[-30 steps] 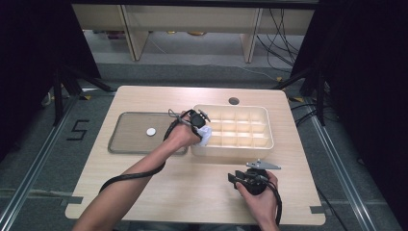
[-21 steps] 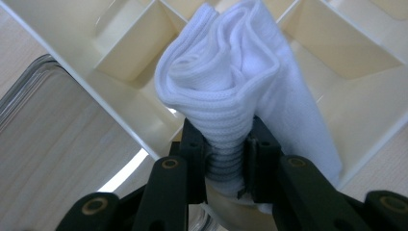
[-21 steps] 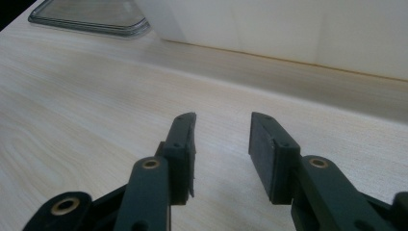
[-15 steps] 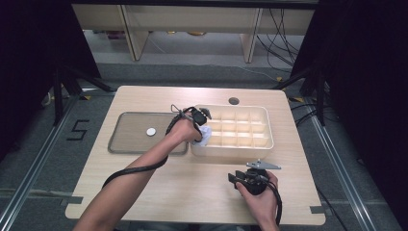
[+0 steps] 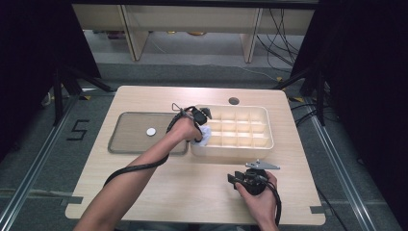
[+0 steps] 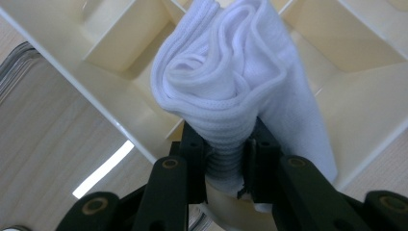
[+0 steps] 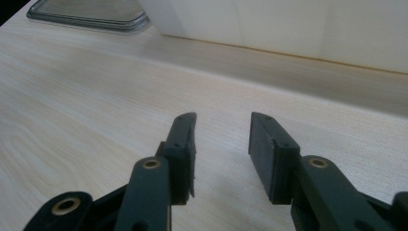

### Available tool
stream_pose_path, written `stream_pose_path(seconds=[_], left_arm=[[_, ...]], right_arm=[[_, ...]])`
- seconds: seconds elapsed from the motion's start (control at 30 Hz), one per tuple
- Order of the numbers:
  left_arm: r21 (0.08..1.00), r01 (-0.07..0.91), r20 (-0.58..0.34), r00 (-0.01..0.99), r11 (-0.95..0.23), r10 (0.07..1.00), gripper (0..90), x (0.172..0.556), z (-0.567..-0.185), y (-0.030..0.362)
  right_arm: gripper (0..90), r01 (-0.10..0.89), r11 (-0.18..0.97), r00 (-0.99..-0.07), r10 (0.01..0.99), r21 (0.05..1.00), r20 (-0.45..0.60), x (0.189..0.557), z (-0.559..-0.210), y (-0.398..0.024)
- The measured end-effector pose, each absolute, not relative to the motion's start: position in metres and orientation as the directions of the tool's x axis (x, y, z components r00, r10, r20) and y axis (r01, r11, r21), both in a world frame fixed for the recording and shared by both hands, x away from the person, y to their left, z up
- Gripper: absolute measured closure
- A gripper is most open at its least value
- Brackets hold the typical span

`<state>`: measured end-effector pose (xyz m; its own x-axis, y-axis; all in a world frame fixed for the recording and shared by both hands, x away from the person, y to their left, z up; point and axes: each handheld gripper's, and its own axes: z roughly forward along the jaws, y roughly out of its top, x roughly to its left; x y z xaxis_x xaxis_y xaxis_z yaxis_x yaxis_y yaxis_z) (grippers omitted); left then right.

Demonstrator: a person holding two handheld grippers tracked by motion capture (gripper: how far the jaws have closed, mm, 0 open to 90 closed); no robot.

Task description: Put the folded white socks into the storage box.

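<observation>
Little had moved since the earlier frame: the left gripper (image 6: 226, 166) kept its jaws clamped on the white cloth (image 6: 231, 91), which bulged beyond them over the cream organizer (image 6: 120, 43). Right gripper (image 7: 222, 139) stayed over bare desk (image 7: 96, 106), jaws apart, nothing between.

Three cameras on my table (image 5: 144, 192)

One overhead, looking forward and down; two ride my grippers, close in — all share the compartment box (image 5: 267, 144).
</observation>
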<state>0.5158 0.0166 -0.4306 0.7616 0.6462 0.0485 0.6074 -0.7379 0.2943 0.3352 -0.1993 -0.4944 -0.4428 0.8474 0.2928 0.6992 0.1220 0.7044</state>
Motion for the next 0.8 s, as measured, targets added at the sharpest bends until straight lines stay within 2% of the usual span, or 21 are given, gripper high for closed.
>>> stream_pose_path(seconds=[0.37,0.5,0.67,0.73,0.8], left_arm=[[0.254,0.601,0.063,0.771,-0.758,0.633,73.1,0.5168,-0.4318,0.0131],[0.25,0.602,0.072,0.77,-0.759,0.634,73.4,0.5161,-0.4338,0.0115],[0.225,0.589,0.094,0.78,-0.776,0.619,73.5,0.5149,-0.4368,0.0089],[0.217,0.588,0.094,0.782,-0.779,0.616,73.5,0.5151,-0.4372,0.0085],[0.216,0.586,0.096,0.783,-0.781,0.615,73.5,0.5152,-0.4377,0.0085]], right_arm=[[62.4,0.694,0.132,-0.442,0.854,0.707,0.274,0.3346,-0.4941,-0.1987],[62.4,0.714,0.1,-0.426,0.847,0.693,0.317,0.3339,-0.4946,-0.1958],[62.4,0.716,0.103,-0.428,0.846,0.691,0.318,0.3337,-0.4946,-0.1956],[62.4,0.697,0.134,-0.447,0.85,0.705,0.279,0.3348,-0.4945,-0.1979],[62.3,0.715,0.101,-0.429,0.845,0.692,0.32,0.3336,-0.4945,-0.1954]])
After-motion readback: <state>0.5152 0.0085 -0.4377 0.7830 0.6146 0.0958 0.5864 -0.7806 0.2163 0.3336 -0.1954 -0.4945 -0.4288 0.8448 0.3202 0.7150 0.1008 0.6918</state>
